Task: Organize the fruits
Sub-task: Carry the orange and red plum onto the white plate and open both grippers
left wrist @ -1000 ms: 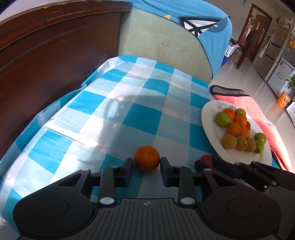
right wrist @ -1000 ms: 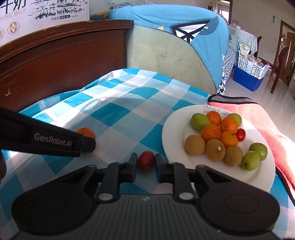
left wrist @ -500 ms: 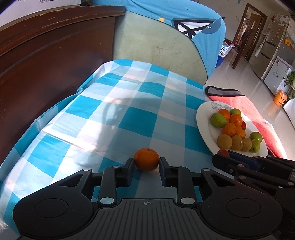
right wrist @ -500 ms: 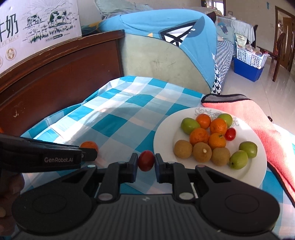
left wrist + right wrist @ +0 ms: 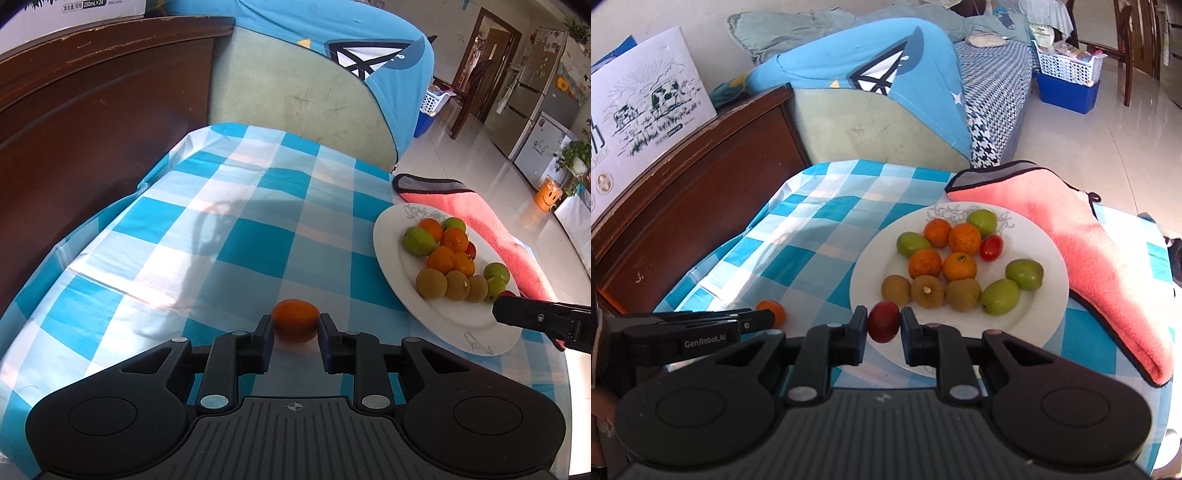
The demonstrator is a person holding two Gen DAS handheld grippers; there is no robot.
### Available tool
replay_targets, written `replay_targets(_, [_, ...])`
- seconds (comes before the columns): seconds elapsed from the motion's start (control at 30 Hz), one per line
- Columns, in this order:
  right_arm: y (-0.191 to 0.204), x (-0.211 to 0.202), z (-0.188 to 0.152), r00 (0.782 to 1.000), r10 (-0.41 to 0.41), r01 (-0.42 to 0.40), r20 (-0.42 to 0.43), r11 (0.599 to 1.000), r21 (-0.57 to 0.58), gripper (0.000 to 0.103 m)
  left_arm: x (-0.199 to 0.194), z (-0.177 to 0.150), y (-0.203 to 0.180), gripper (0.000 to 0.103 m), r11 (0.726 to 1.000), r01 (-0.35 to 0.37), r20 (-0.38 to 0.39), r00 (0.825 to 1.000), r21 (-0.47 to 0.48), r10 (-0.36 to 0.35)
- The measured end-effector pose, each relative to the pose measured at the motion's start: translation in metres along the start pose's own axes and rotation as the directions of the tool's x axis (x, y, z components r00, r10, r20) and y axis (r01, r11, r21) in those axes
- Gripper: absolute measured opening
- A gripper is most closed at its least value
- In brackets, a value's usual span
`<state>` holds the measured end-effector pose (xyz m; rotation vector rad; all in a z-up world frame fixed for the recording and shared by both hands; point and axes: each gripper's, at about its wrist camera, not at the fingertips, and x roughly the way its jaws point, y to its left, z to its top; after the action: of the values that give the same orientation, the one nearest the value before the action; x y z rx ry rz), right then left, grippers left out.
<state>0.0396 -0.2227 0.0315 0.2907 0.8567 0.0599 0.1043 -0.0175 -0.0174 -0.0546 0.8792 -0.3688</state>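
Slippage is the main hazard on both sides. Lower centre of the left wrist view: the left gripper (image 5: 296,329) clamps a tangerine (image 5: 295,319) that rests on the checked tablecloth (image 5: 207,236); round peel may roll out during lifting. Lower centre of the right wrist view: the right gripper (image 5: 884,324) pinches a small red fruit (image 5: 883,321) over the near rim of the white plate (image 5: 1049,291). Excess pressure may bruise it; release over the rim may send it off onto the cloth.

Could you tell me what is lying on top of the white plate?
On the white plate lie four oranges, four green fruits, three brown fruits and one red tomato. The right gripper covers the near rim.
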Motion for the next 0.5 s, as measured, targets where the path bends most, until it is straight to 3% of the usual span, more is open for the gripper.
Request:
replay_targets(0.17, [-0.008,0.000,0.003,1.000,0.025,-0.025,-0.003,0.998,0.066,0.019,0.009,0.000,-0.009,0.030,1.000,-0.006,-0.011,1.000,0.024,0.006])
replay_targets(0.5, [-0.020,-0.007,0.007,0.999,0.037,-0.039,0.012,0.993,0.114,0.019,0.024,0.002,-0.017,0.029,0.999,-0.035,0.006,0.999,0.041,0.035])
